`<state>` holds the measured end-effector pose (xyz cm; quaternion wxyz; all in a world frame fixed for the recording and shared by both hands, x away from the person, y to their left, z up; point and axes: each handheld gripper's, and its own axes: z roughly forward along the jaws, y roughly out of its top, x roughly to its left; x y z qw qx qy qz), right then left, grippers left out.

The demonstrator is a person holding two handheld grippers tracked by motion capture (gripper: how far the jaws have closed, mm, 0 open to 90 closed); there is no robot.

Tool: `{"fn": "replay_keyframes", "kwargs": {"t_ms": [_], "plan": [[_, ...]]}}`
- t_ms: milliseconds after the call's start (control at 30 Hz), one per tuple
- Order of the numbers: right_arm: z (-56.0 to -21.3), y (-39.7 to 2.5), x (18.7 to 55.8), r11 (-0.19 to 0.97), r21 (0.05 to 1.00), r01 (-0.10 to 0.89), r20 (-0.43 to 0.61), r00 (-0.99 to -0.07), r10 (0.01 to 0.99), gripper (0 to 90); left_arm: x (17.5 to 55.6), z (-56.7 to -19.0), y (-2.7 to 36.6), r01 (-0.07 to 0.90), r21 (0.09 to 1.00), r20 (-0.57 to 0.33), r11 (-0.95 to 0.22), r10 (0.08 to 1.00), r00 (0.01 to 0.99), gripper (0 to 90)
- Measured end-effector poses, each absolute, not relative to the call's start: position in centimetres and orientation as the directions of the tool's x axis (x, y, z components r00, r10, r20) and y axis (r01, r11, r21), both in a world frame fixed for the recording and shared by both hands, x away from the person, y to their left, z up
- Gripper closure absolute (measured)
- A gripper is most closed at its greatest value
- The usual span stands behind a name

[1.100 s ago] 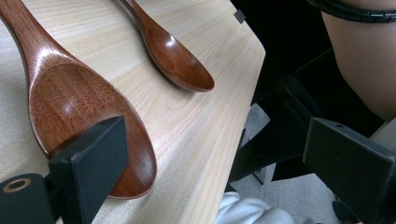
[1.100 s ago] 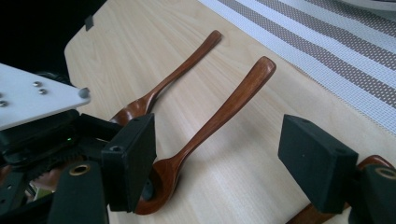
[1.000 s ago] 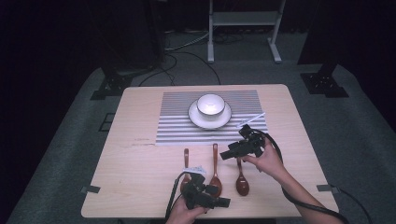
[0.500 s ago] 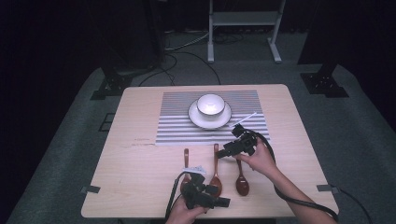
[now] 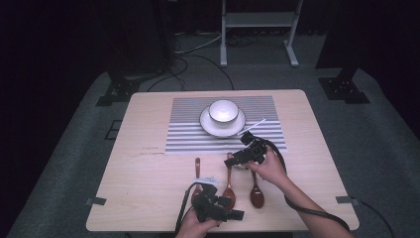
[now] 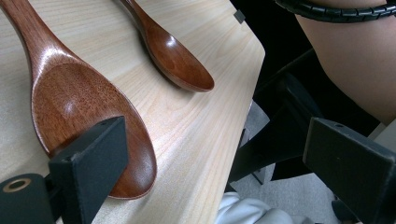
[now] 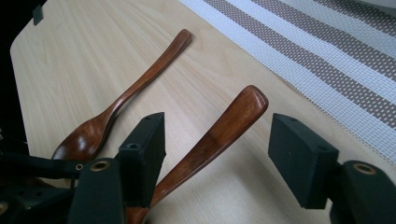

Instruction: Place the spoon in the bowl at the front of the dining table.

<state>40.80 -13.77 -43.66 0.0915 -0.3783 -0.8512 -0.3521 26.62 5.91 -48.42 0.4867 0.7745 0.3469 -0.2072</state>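
Observation:
Three brown wooden spoons lie side by side on the table, bowls toward the front: a left spoon (image 5: 197, 172), a middle spoon (image 5: 229, 186) and a right spoon (image 5: 256, 192). My right gripper (image 5: 235, 159) is low over the middle spoon's handle (image 7: 229, 119). It is open, with one jaw on each side of the handle, not touching it (image 7: 217, 135). The left spoon (image 7: 126, 95) lies beyond. My left gripper (image 5: 233, 208) stays open near the front edge. Its left jaw sits beside the middle spoon's bowl (image 6: 79, 98), and the right spoon (image 6: 175, 53) lies farther off.
A white bowl (image 5: 223, 111) stands on a white plate (image 5: 208, 125) on a striped placemat (image 5: 183, 134) at the table's back middle. The table's front edge (image 6: 233, 140) is close to my left gripper. The person's right forearm (image 5: 302, 203) crosses the front right corner.
My right gripper has moved left and toward the front, off the mat's corner, and come down over the middle spoon's handle. The left gripper has not moved.

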Motion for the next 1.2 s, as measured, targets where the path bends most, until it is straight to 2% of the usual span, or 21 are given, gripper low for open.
{"fn": "replay_keyframes", "kwargs": {"t_ms": [367, 533, 600, 733, 1200], "plan": [[-44.2, -13.23, 41.19, 0.465, 0.514, 0.72, 0.424, -0.685, 0.592, 43.6, 26.61, -48.41, 5.9, 0.738, 0.611, -0.657, -0.288, 0.337, 0.675, 5.6], [-44.25, -12.9, 41.29, 0.462, 0.505, 0.729, 0.432, -0.677, 0.596, 51.1, 26.62, -48.43, 5.92, 0.738, 0.611, -0.658, -0.287, 0.335, 0.675, 5.6], [-44.27, -12.86, 41.3, 0.462, 0.503, 0.73, 0.431, -0.676, 0.598, 51.3, 26.61, -48.41, 5.91, 0.737, 0.611, -0.656, -0.289, 0.335, 0.676, 5.6], [-44.35, -12.87, 41.36, 0.458, 0.502, 0.734, 0.43, -0.671, 0.604, 59.8, 26.6, -48.41, 5.89, 0.737, 0.611, -0.656, -0.288, 0.337, 0.676, 5.6], [-44.14, -13.01, 41.52, 0.429, 0.498, 0.753, 0.469, -0.65, 0.598, 65.1, 26.58, -48.35, 5.92, 0.738, 0.611, -0.653, -0.287, 0.344, 0.675, 5.5]]}}
